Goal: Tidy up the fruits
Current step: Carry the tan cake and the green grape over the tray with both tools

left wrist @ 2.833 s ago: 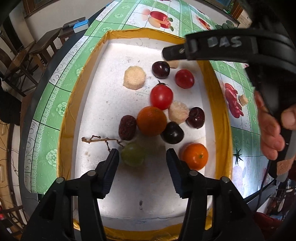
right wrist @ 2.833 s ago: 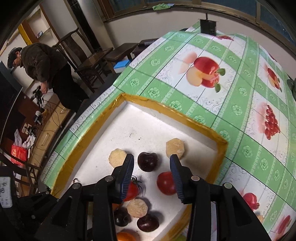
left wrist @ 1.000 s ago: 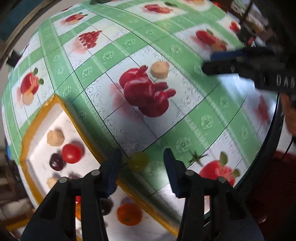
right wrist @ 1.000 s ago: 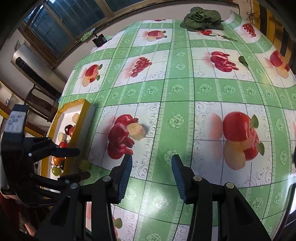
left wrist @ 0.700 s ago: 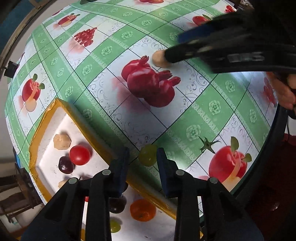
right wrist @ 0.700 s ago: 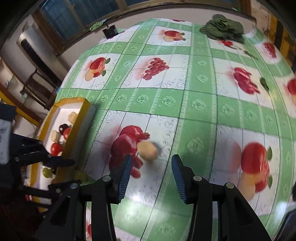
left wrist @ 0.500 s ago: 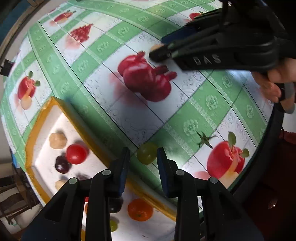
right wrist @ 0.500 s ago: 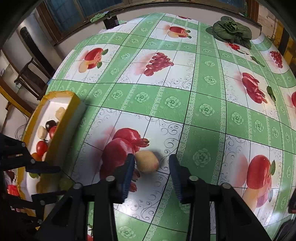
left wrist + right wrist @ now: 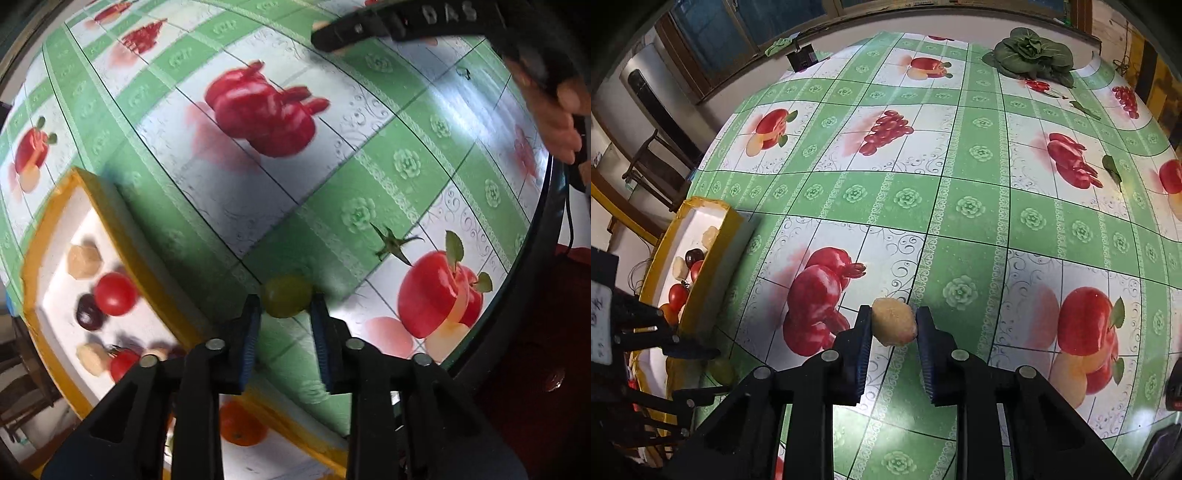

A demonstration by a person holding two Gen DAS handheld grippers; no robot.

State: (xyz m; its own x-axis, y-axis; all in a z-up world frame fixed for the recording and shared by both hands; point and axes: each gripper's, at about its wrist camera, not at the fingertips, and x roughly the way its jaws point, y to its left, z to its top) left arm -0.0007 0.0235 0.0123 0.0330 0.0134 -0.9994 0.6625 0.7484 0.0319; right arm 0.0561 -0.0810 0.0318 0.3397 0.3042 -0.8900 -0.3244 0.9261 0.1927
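The left gripper [image 9: 285,314] has its jaws clenched on a green grape [image 9: 286,300], pads pressing it from both sides, above the green-and-white checked cloth of the surface [image 9: 406,140], just off the yellow rim of the white tray [image 9: 147,266] that lies toward 8 o'clock in the left wrist view. In that tray sit a red tomato [image 9: 115,293], a dark plum [image 9: 88,316], pale peeled pieces [image 9: 84,260] and, near 6 o'clock, an orange [image 9: 242,424]. The right gripper [image 9: 894,325] grasps a tan, peeled-looking fruit [image 9: 894,322] between its jaws, beside the printed red pomegranate [image 9: 820,306] on the cloth; whether the fruit rests on the cloth or is lifted cannot be told. From the right wrist view the tray is at 9 o'clock and the left gripper with its grape at 8 o'clock. A leafy green vegetable [image 9: 1030,53] lies on the far cloth at 1 o'clock. A person's hand [image 9: 554,114] holds the right gripper at 2 o'clock in the left wrist view.
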